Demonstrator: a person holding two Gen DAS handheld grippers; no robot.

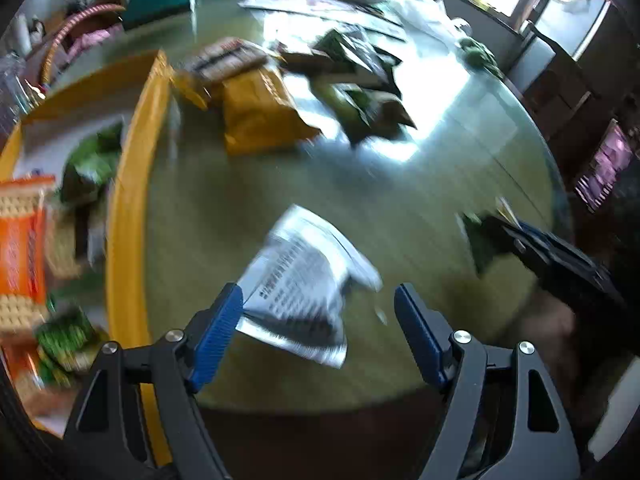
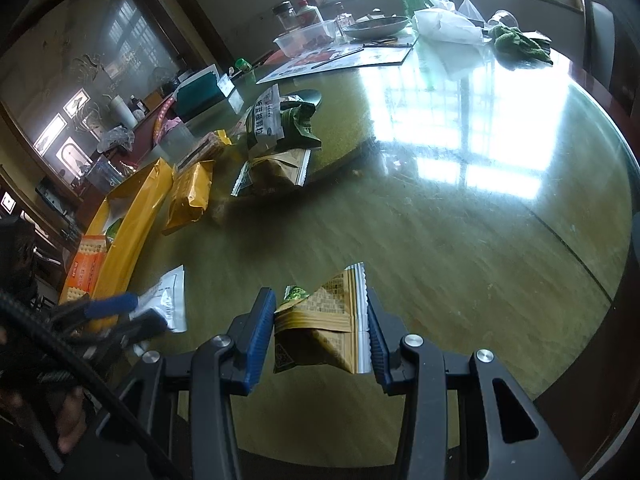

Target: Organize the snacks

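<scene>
A white and silver snack packet (image 1: 300, 276) (image 2: 168, 296) lies on the round glass-topped table (image 1: 440, 184). My left gripper (image 1: 318, 296) (image 2: 136, 312) stands open over it, and its left pad touches the packet's edge. In my right gripper (image 2: 322, 320) (image 1: 520, 248), a tan and green snack packet (image 2: 320, 320) is pressed between the blue pads, just above the table. A yellow box (image 1: 124, 200) (image 2: 132, 216) on the left holds an orange cracker box (image 1: 20, 240) (image 2: 86, 264) and green packets. An orange-yellow packet (image 1: 260, 112) (image 2: 188, 196) and a pile of green and brown packets (image 2: 280, 136) (image 1: 360, 100) lie further out.
The far side of the table carries a clear plastic container (image 2: 304, 38), a metal dish (image 2: 376, 26), a white plastic bag (image 2: 448, 24), a green cloth (image 2: 516, 42) and printed sheets (image 2: 340, 60). The table's near edge runs just below both grippers. Cluttered shelves stand at the left.
</scene>
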